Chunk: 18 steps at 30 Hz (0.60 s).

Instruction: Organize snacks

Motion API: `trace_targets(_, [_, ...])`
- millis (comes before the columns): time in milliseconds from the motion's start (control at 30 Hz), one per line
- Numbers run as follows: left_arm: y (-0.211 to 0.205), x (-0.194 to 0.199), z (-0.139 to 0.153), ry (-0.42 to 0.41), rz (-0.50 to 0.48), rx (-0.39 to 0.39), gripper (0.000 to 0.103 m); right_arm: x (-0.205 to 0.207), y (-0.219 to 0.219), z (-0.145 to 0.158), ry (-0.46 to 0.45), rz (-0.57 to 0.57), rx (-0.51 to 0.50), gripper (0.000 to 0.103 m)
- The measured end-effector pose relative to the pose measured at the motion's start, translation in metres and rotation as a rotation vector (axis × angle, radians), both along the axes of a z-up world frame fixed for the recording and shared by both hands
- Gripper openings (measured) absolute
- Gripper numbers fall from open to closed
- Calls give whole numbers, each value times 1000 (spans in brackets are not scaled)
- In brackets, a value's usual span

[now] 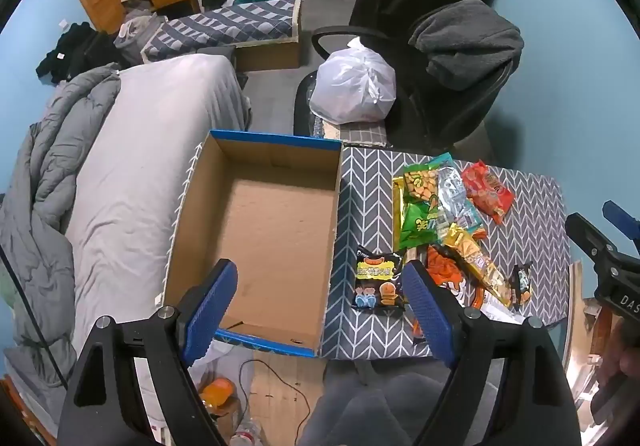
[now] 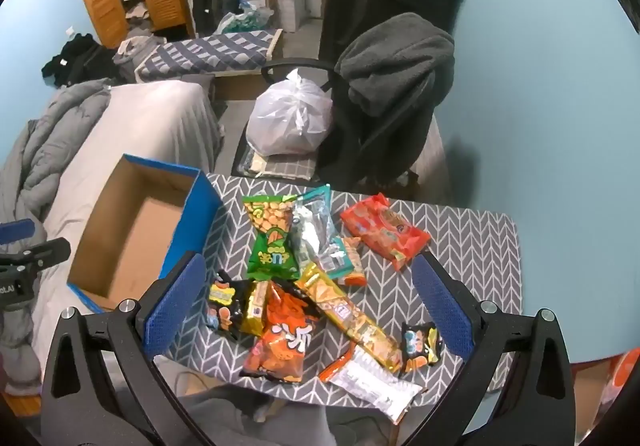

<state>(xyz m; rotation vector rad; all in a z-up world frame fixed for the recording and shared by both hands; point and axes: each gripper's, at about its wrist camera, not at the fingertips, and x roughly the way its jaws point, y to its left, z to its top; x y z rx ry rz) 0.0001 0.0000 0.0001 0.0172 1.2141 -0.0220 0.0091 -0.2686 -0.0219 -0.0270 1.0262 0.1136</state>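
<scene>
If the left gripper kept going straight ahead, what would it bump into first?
Probably the cardboard box: the open left gripper points at its right wall, near the black snack packet. Depth is hard to judge.

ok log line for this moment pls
stage: start | left gripper: open, empty | right gripper: open, empty | box: empty | snacks: piled on table

The small desk [image 2: 472,246] in grey chevron cloth carried an open blue cardboard box [image 2: 200,221] and a heap of bright foil snack packets [image 2: 304,278].
</scene>
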Motion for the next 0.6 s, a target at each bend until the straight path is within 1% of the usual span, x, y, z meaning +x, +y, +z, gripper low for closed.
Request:
trace_targets(67, [0, 0, 0, -4, 0, 3, 86, 0, 0, 0, 3, 1, 0, 101])
trace_targets(133, [-10, 0, 0, 1, -9, -2, 86, 0, -1, 0, 1, 4, 1, 101])
trace_targets(333, [-10, 0, 6, -8, -17, -7, 86, -1, -1, -1, 7, 3, 2, 101])
trace_targets(600, [-9, 1, -1, -2, -22, -22, 86, 1, -3, -1, 16, 2, 2, 101])
